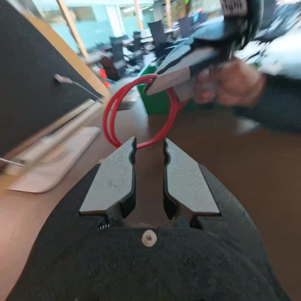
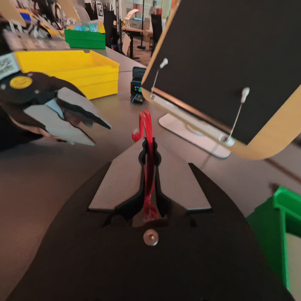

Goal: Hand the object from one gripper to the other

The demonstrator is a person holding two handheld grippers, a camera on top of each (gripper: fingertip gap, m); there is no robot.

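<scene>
A coiled red cable (image 1: 105, 114) hangs as a loop above the brown table (image 1: 211, 179). My right gripper (image 2: 149, 142) is shut on the cable (image 2: 146, 120), whose plug end lies back between the fingers. In the left wrist view the right gripper (image 1: 149, 88) comes in from the upper right, held by a hand (image 1: 231, 84), pinching the top of the loop. My left gripper (image 1: 149, 143) is open and empty, with the bottom of the loop just beyond its fingertips. In the right wrist view the left gripper (image 2: 102, 136) is open, to the left of the cable and apart from it.
A black board with a tan rim (image 2: 228, 65) stands on a white base (image 2: 187, 130) close by on the right. A yellow bin (image 2: 73, 68), green bins (image 2: 84, 39) (image 2: 276, 228) and a small black device (image 2: 137, 88) are on the table.
</scene>
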